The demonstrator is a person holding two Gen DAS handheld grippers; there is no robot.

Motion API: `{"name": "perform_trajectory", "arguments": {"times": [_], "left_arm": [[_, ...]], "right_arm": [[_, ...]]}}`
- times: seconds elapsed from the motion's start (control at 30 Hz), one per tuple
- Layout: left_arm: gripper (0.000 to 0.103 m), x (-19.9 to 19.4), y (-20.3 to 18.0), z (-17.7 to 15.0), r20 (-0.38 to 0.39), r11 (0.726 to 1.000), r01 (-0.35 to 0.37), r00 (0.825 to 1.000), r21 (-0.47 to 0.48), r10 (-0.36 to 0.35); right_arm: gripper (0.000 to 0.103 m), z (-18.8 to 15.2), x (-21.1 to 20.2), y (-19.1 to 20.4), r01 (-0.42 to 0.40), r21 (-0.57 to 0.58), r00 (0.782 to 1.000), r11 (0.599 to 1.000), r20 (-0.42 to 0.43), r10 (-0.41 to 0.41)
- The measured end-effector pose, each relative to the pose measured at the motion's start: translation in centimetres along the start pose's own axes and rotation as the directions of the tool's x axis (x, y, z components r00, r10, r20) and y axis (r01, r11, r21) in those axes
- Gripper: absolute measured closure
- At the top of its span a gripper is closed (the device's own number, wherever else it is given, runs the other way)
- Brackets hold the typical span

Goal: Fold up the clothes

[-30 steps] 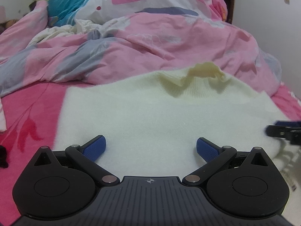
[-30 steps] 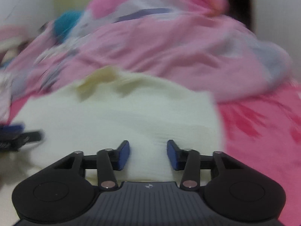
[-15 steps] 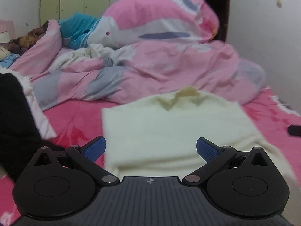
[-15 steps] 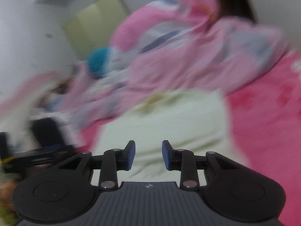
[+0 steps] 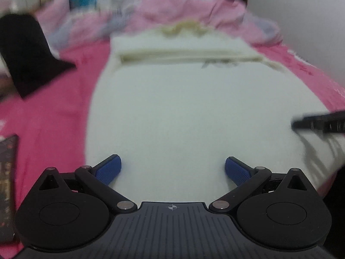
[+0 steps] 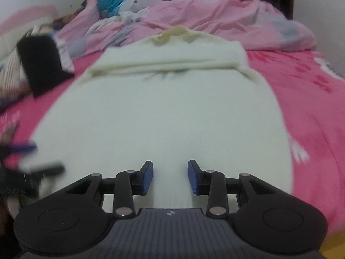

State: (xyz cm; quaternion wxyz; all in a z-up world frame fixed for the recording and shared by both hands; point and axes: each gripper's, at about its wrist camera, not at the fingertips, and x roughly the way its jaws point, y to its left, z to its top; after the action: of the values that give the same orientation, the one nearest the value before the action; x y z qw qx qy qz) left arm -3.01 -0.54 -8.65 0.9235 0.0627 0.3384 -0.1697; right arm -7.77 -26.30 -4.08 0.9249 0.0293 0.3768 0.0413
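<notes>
A cream knit sweater [image 5: 189, 108] lies flat on the pink bed sheet [image 5: 54, 112], collar at the far end, with a folded band across its upper part [image 6: 168, 64]. My left gripper [image 5: 172, 169] hovers open over the sweater's near hem, nothing between its blue pads. My right gripper [image 6: 170, 178] is open too, with a narrower gap, over the near hem [image 6: 163, 129]. Each gripper shows blurred at the edge of the other's view: the right gripper [image 5: 319, 123] and the left gripper [image 6: 28, 170].
A crumpled pink and grey duvet [image 6: 215, 15] is heaped past the collar. A black garment [image 6: 41, 64] lies at the left on the sheet. A dark printed object [image 5: 7, 183] sits at the left edge. White wall [image 5: 301, 10] bounds the right side.
Both grippers pulled back from the collar end to the near hem. The sweater now shows a folded band across its upper part. The right jaws widened slightly; the left stayed wide.
</notes>
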Motion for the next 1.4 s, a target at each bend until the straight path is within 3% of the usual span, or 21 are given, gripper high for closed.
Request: {"name": "perform_trajectory", "arguments": {"times": [0.13,0.2,0.3,0.43,0.53,0.67,0.8,0.9,1.0,1.1,1.2,1.27,1.37,1.4], "left_arm": [[0.0,-0.5,0.3,-0.3,0.001,1.0,0.009,1.0,-0.005,-0.009],[0.0,-0.4,0.3,-0.1,-0.012,1.0,0.013,1.0,-0.008,-0.013],[0.0,-0.3,0.3,0.1,-0.031,1.0,0.007,0.999,-0.014,-0.008],[0.0,-0.3,0.0,0.0,-0.047,1.0,-0.016,0.999,-0.024,0.015],[0.0,-0.2,-0.2,0.1,-0.064,0.999,-0.033,0.997,-0.033,0.031],[0.0,0.1,-0.3,0.5,-0.092,0.998,-0.048,0.995,-0.051,0.043],[0.0,-0.1,-0.3,0.2,-0.08,0.997,-0.051,0.996,-0.058,0.046],[0.0,-0.1,-0.5,0.1,-0.074,0.997,-0.057,0.996,-0.054,0.053],[0.0,-0.1,-0.4,0.2,-0.081,0.997,-0.055,0.995,-0.051,0.05],[0.0,0.0,-0.3,0.3,-0.081,0.998,-0.046,0.996,-0.051,0.041],[0.0,-0.1,0.0,0.0,-0.064,0.998,-0.03,0.998,-0.051,0.027],[0.0,-0.1,0.2,-0.2,-0.049,0.999,-0.014,0.999,-0.048,0.012],[0.0,0.0,0.5,-0.2,-0.035,0.999,0.009,0.999,-0.036,-0.01],[0.0,0.0,0.5,-0.2,-0.036,0.999,0.012,0.999,-0.031,-0.014]], "right_arm": [[0.065,-4.1,-3.9,1.1,0.019,-0.044,0.999,0.999,-0.042,-0.021],[0.066,-4.5,-5.0,0.8,0.004,-0.023,0.997,1.0,-0.074,-0.006],[0.066,-2.7,-6.1,-0.1,0.017,-0.014,1.0,1.0,0.017,-0.017],[0.066,0.7,-3.1,-3.0,0.012,0.022,0.996,1.0,0.089,-0.014],[0.068,1.4,0.0,-5.8,0.027,0.048,0.998,0.998,0.047,-0.029],[0.073,0.0,-1.2,-9.5,-0.004,0.121,1.0,0.993,0.015,0.002],[0.074,-1.5,-4.5,-11.2,0.085,0.132,0.996,0.988,-0.01,-0.084],[0.074,0.1,-5.7,-11.1,0.011,0.166,0.995,0.986,0.093,-0.027],[0.075,2.9,-3.4,-9.8,-0.043,0.145,0.986,0.988,0.163,0.019],[0.075,4.8,1.4,-10.1,-0.054,0.204,0.994,0.978,0.1,0.034],[0.081,3.9,2.9,-11.7,0.039,0.26,0.999,0.965,0.026,-0.047],[0.083,2.5,1.0,-12.3,0.054,0.298,0.997,0.953,0.029,-0.066],[0.081,1.1,-2.3,-11.5,0.199,0.285,0.979,0.938,-0.006,-0.206],[0.081,1.0,-3.1,-11.1,0.203,0.287,0.977,0.936,-0.002,-0.211]]}}
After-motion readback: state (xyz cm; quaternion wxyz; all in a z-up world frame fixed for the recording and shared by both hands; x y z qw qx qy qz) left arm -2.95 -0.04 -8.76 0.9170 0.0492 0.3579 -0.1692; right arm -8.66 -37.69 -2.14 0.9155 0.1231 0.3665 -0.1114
